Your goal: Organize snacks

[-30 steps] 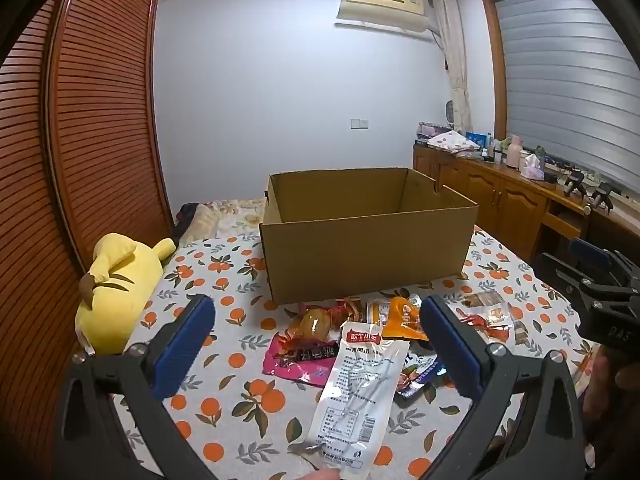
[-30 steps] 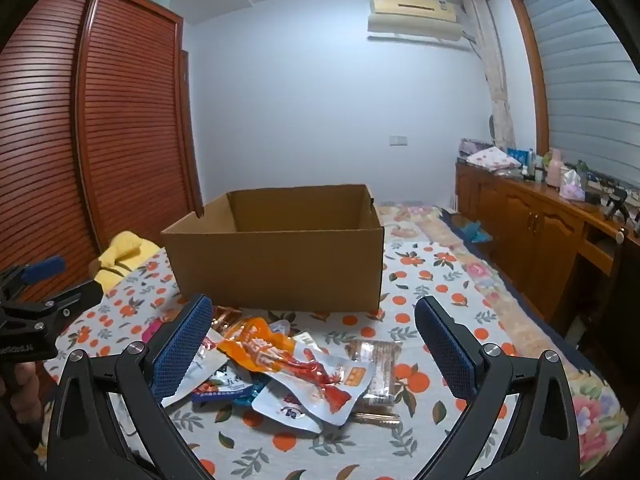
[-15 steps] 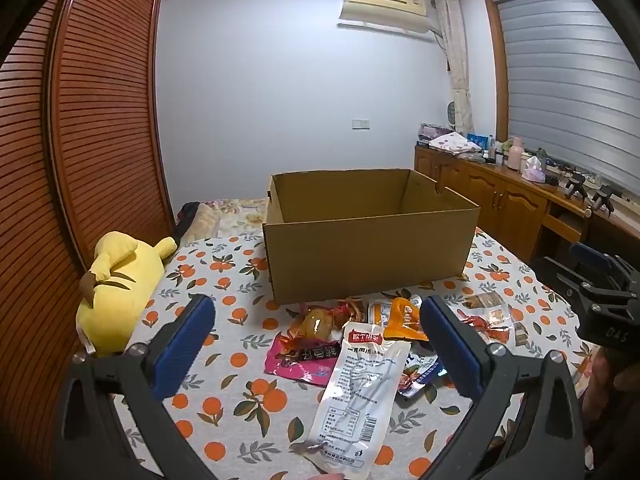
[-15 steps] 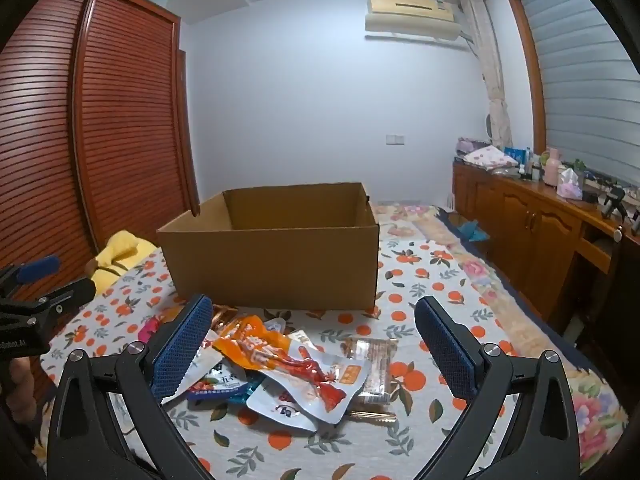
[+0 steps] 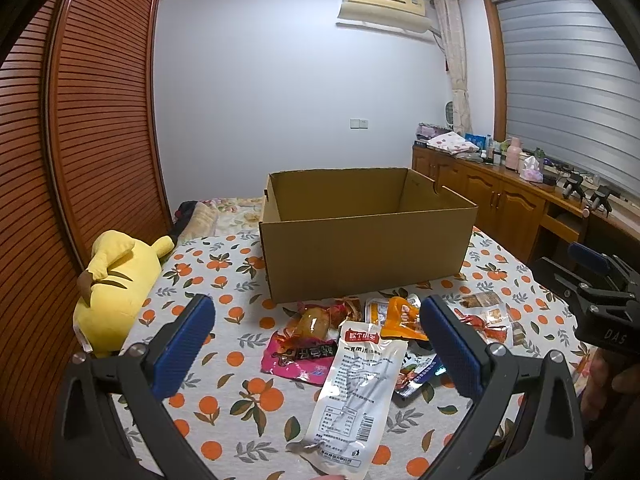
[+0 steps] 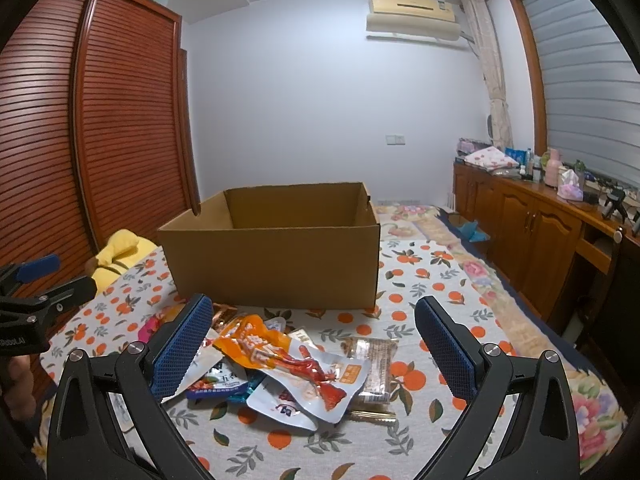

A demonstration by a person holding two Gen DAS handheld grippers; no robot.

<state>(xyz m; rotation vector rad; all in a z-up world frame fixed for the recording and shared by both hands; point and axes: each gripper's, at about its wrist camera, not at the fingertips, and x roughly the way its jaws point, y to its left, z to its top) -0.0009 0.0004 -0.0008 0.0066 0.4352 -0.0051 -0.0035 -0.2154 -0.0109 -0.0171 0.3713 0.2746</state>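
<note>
Cardboard box (image 5: pixel 366 236) sits open on the orange-print bedspread (image 5: pixel 224 396); the inside that shows holds nothing, floor hidden from both views. Snack packets (image 6: pixel 280 364) are piled on the bedspread just in front of the box, with a long white packet (image 5: pixel 356 392) nearest the left gripper (image 5: pixel 316 344). Left gripper and right gripper (image 6: pixel 308 344) both spread wide, gripping nothing, above the pile; versus a second ago only a slight camera shift, and no packet has moved.

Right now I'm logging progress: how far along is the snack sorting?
Nothing looks packed yet: what shows of the cardboard box interior is bare. Neither the left hand-held gripper nor the right hand-held gripper holds anything; both are open. The whole snack pile remains on the tablecloth.
</note>
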